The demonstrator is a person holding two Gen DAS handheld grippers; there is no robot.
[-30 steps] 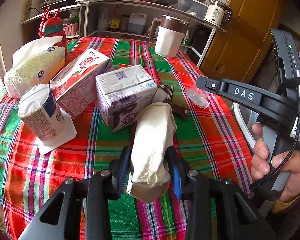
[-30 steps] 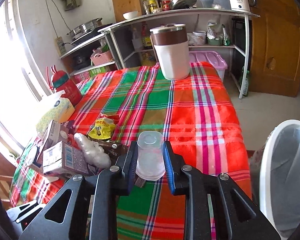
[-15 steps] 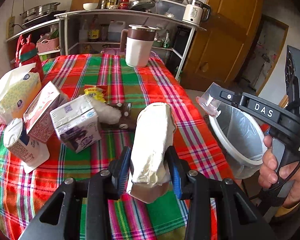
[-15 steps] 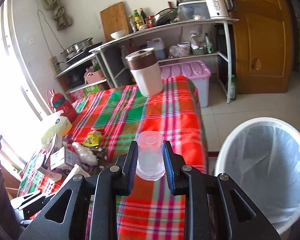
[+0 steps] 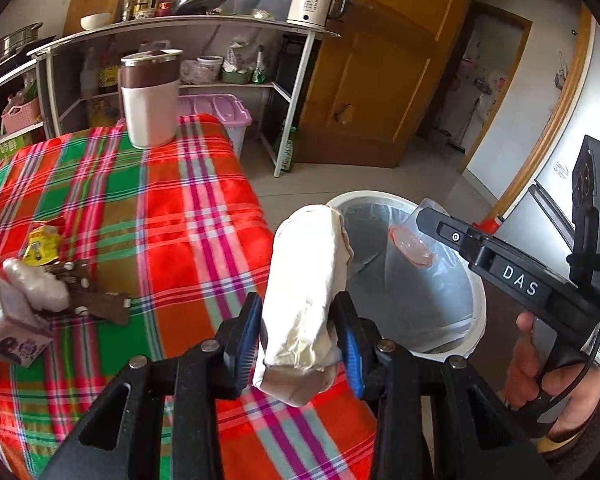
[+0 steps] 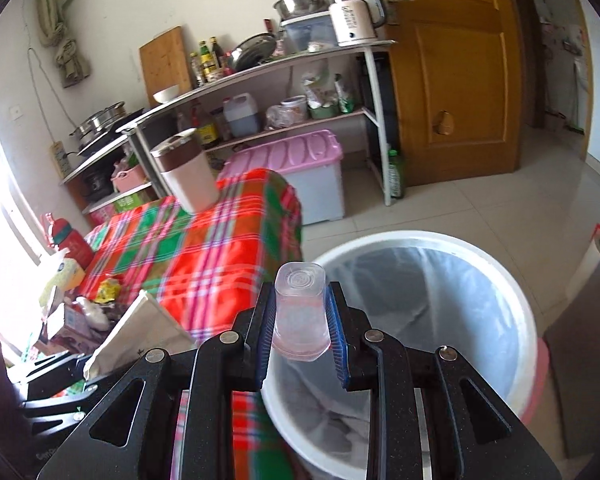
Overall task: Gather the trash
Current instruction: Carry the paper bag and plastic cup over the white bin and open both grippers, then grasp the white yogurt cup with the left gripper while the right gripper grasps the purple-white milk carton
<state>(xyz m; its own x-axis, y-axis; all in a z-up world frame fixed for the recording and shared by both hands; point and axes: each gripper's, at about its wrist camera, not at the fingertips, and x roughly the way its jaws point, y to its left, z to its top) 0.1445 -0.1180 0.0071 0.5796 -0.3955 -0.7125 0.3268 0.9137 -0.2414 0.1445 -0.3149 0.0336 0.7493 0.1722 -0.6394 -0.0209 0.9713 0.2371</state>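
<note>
Left wrist view: the left claw (image 5: 300, 332) is closed on a crumpled white paper cup (image 5: 306, 292), its blue pads pressing both sides, the cup lying along the fingers with its open end toward the camera. The cup hangs over the worktop's edge, its far end just overlapping the rim of the white trash bin (image 5: 478, 300), which stands on the floor beside the worktop and is lined with a pale bag. The right claw (image 5: 424, 220) reaches in from the right, held over the bin, gripping a clear plastic cup (image 5: 414, 240). On the plaid tablecloth (image 5: 172, 240) lie a yellow wrapper (image 5: 42, 242), a brown wrapper (image 5: 96, 300), a wad of clear plastic (image 5: 36, 288) and a small milk carton (image 5: 8, 320) at the left edge; a white-and-brown jug (image 5: 150, 100) stands at the far end.

Right wrist view: the right claw (image 6: 300, 320) clamps the clear plastic cup (image 6: 300, 308), base pointing away, directly above the near rim of the trash bin (image 6: 528, 320). The paper cup (image 6: 140, 332) shows at lower left in the left claw, whose fingertips are hidden there. The jug (image 6: 186, 172) sits on the tablecloth (image 6: 188, 248) beyond.
</note>
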